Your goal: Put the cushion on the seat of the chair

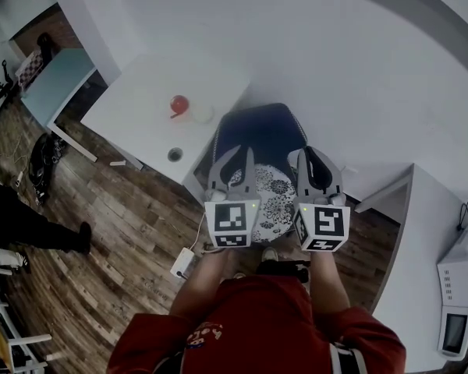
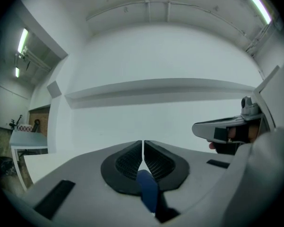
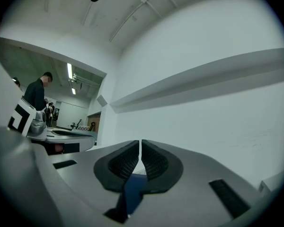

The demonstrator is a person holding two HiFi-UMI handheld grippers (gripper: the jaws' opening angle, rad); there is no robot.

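A dark blue chair [image 1: 259,131] stands against the white wall. On its seat lies a cushion [image 1: 274,201] with a black and white flower print. My left gripper [image 1: 235,158] and right gripper [image 1: 312,156] hang side by side above the cushion, pointing at the chair back. In the left gripper view the left gripper [image 2: 142,148] is shut, its ribbed pads meeting with nothing between them, and blue chair [image 2: 147,190] shows below. The right gripper [image 3: 140,148] is shut in the same way over a strip of blue chair [image 3: 132,190].
A white table [image 1: 156,107] left of the chair bears a red object [image 1: 179,104]. A light blue table [image 1: 58,80] stands farther left. A white desk [image 1: 421,232] with a device [image 1: 456,287] is at the right. A power strip [image 1: 182,262] lies on the wood floor. A person [image 1: 23,220] stands at the left.
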